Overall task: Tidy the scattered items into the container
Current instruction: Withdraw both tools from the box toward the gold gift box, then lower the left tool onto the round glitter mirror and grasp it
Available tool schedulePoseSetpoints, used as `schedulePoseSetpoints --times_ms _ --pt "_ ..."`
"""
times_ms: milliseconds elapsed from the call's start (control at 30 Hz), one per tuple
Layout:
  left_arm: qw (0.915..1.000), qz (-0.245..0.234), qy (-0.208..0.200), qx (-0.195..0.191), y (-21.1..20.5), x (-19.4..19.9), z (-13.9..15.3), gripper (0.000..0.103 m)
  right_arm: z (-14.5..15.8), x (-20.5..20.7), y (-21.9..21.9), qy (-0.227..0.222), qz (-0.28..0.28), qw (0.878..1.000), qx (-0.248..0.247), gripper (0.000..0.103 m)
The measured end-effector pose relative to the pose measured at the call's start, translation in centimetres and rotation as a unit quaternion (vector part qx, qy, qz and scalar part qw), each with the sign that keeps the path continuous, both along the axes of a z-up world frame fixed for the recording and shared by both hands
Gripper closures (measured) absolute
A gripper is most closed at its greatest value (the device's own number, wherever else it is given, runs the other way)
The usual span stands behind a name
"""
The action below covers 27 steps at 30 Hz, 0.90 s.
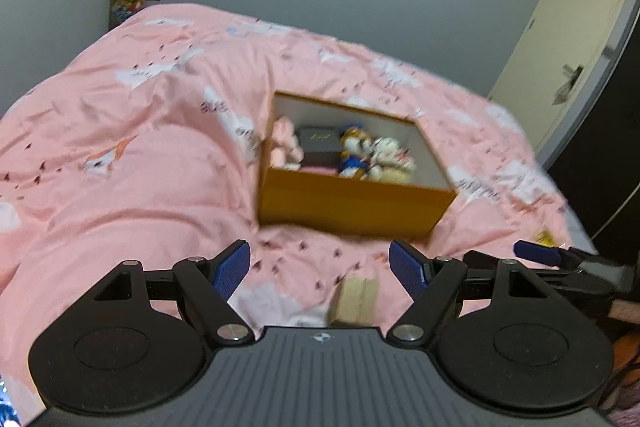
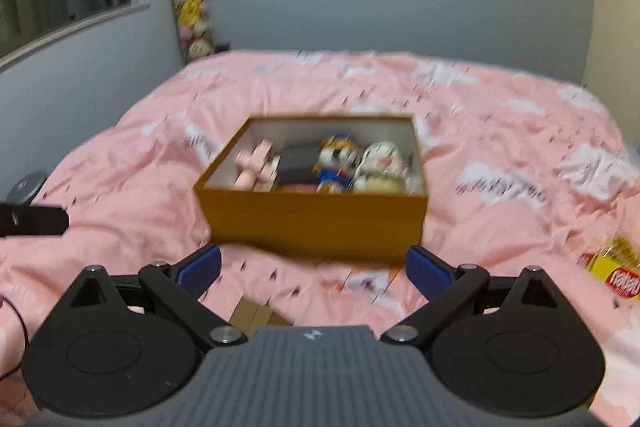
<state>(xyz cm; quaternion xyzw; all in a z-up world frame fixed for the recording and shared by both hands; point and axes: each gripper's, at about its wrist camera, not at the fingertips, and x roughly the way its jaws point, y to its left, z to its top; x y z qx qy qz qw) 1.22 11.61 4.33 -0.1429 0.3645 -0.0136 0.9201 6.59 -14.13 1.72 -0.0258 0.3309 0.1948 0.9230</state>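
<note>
Mid-frame in both views: box (image 1: pixel 352 203) on pink quilt (image 1: pixel 120 155), already holding plush toys (image 2: pixel 360 163). Left gripper (image 1: pixel 320 273) spread wide, empty; wooden block (image 1: pixel 354 301) lies between its fingers, untouched. Right gripper (image 2: pixel 314 269) also spread, empty. Yellow wrapper (image 2: pixel 616 267) at right edge, well apart from box.

An open orange-brown box (image 2: pixel 316 217) sat mid-frame on the bed, holding plush toys (image 2: pixel 360 167) and a black case (image 2: pixel 296 161). A wooden block (image 1: pixel 354 301) lay lower centre; a yellow snack packet (image 2: pixel 616 267) at right edge.
</note>
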Motion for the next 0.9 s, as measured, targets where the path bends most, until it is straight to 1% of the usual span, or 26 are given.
schedulePoseSetpoints --times_ms 100,200,267,367,400,433,467,567,700,767,900 --pt "0.9994 -0.006 0.017 0.028 -1.4 0.0 -2.2 0.013 -1.2 0.4 0.0 0.037 0.008 0.999 0.004 0.005" --pt "0.9971 -0.029 0.047 0.052 -3.0 0.2 -4.5 0.013 -2.4 0.6 -0.3 0.057 -0.004 0.998 -0.004 0.006" --pt "0.9943 -0.048 0.067 0.067 -4.1 0.3 -6.0 0.013 -3.3 0.9 -0.6 0.073 -0.015 0.997 -0.019 0.010" --pt "0.9899 -0.066 0.107 0.065 -5.1 0.9 -8.2 0.013 -4.9 1.6 -0.8 0.102 -0.025 0.994 -0.037 0.019" --pt "0.9884 -0.071 0.118 0.065 -5.3 1.0 -8.9 0.015 -5.5 1.8 -0.9 0.111 -0.027 0.993 -0.043 0.024" --pt "0.9869 -0.074 0.125 0.069 -5.5 1.1 -9.5 0.015 -6.0 2.0 -1.0 0.121 -0.029 0.991 -0.047 0.028" --pt "0.9853 -0.076 0.131 0.078 -5.8 1.3 -10.1 0.016 -6.5 2.2 -1.0 0.128 -0.029 0.990 -0.049 0.029" --pt "0.9787 -0.089 0.152 0.105 -6.3 1.8 -11.5 0.016 -7.5 2.4 -0.8 0.138 -0.022 0.989 -0.055 0.031" --pt "0.9655 -0.115 0.185 0.143 -6.7 2.6 -13.1 0.016 -7.8 2.3 -0.3 0.127 -0.003 0.990 -0.065 0.031" --pt "0.9639 -0.124 0.192 0.136 -6.7 2.9 -13.6 0.016 -8.1 2.4 0.1 0.125 0.005 0.990 -0.072 0.031" --pt "0.9645 -0.138 0.200 0.102 -6.5 3.5 -14.2 0.016 -8.9 2.6 0.6 0.127 0.013 0.988 -0.088 0.031"
